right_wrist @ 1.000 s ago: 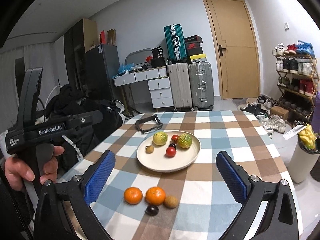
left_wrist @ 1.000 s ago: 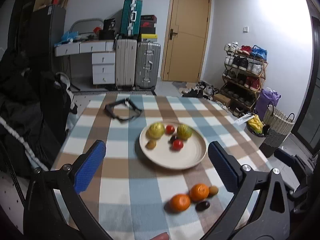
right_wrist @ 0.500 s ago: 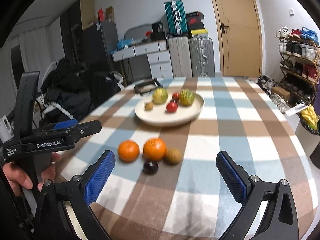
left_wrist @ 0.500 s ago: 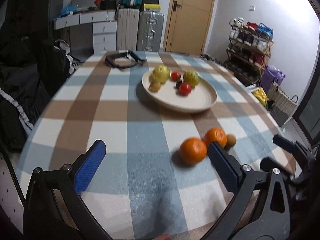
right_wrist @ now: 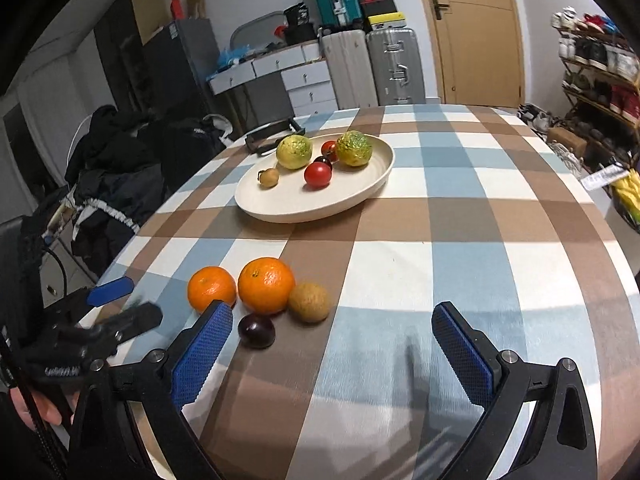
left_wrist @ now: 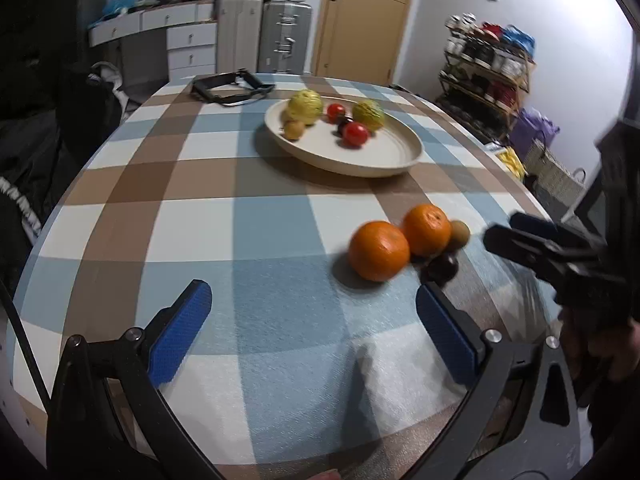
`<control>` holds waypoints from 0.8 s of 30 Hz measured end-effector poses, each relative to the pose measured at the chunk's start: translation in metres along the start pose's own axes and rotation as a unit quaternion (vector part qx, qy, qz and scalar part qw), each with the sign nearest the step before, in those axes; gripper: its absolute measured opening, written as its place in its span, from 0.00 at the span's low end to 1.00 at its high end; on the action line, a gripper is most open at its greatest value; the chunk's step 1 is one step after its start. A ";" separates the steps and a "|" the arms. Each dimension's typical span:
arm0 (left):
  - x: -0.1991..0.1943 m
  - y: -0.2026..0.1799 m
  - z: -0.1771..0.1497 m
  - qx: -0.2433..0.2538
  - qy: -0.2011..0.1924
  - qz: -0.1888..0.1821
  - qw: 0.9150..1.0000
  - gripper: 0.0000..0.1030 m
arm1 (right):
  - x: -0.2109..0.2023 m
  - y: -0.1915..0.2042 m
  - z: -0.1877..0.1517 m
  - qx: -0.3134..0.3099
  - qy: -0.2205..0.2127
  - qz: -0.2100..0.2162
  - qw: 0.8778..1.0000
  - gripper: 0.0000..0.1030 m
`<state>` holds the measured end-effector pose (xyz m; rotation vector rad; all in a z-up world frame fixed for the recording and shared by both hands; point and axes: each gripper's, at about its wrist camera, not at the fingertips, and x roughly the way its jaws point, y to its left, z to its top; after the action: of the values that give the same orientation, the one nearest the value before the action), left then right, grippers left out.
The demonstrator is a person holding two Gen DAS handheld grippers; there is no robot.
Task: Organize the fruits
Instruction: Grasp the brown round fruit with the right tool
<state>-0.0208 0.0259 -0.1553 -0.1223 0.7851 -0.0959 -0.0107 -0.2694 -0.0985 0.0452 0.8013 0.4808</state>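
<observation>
Two hand-held grippers hover low over a checked surface (right_wrist: 460, 216), each with its blue-padded jaws spread wide and holding nothing. The right gripper (right_wrist: 332, 344) points at a cluster of loose fruit just ahead of its left jaw. Nearest is a small dark plum (right_wrist: 256, 331), close to that jaw's tip. Just past it a brown kiwi (right_wrist: 309, 302) sits nearer the middle of the gap. Beyond them two oranges touch each other: the larger orange (right_wrist: 266, 286) and, to its left, the smaller orange (right_wrist: 212, 289).

The left gripper (left_wrist: 312, 316) faces the same cluster from the other side; there the fruit lies ahead of its right jaw.

The oranges look firm and round, likely to roll, so a grip across the widest middle seems safest. The plum and kiwi look softer and probably need a gentler squeeze.

Farther ahead, well apart from both grippers, a cream plate (right_wrist: 360, 196) holds two yellow-green fruits, two red tomatoes and smaller pieces.

Compared with a second ago, both grippers sit lower and closer to the loose fruit, which itself has not shifted.
</observation>
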 end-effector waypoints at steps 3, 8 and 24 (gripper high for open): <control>0.001 -0.008 -0.001 0.018 -0.001 -0.012 1.000 0.99 | 0.007 0.002 0.004 -0.014 0.008 0.007 1.000 0.93; 0.002 -0.018 -0.003 0.033 -0.001 -0.027 0.999 0.99 | 0.020 0.002 0.008 -0.024 0.030 0.016 0.999 0.78; 0.006 -0.033 -0.007 0.040 0.013 -0.053 0.998 0.99 | 0.032 0.007 0.006 -0.050 0.045 0.044 0.997 0.35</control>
<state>-0.0227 -0.0082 -0.1595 -0.0863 0.7986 -0.2298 0.0096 -0.2482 -0.1138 -0.0339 0.8652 0.6079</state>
